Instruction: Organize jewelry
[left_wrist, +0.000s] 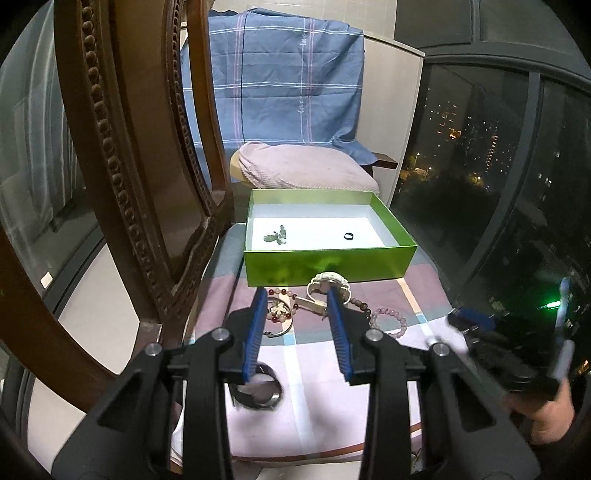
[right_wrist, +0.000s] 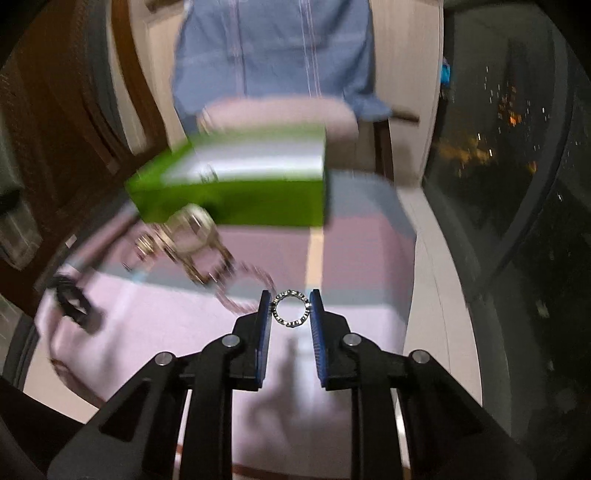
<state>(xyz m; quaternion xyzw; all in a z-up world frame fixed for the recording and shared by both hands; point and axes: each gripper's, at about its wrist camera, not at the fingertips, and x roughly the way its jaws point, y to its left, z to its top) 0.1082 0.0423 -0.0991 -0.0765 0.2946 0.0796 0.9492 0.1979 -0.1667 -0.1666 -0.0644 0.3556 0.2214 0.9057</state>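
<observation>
Silver and beaded, a small ring (right_wrist: 290, 308) sits pinched between the blue pads of the right gripper (right_wrist: 290, 309), touching both pads right at the tips. Beyond those fingers and to the left is the green box (right_wrist: 236, 201), blurred, w/ a white watch (right_wrist: 192, 232) just in front of its near wall. The left gripper (left_wrist: 297, 301) has its fingers spread apart w/ nothing between them. Directly past its tips lies the white watch (left_wrist: 325, 286), touching the box wall or nearly so, I cannot tell which. Bead bracelets are near both tips, a pink one (left_wrist: 391, 321) to the right. A dark band (left_wrist: 258, 391) lies under the left finger, close to the camera. The green box (left_wrist: 328, 264) stands further ahead, open; inside are a pale green piece (left_wrist: 276, 236) at left & a small dark ring (left_wrist: 349, 235) at right, well apart. All rests on a checked cloth (left_wrist: 306, 354).
</observation>
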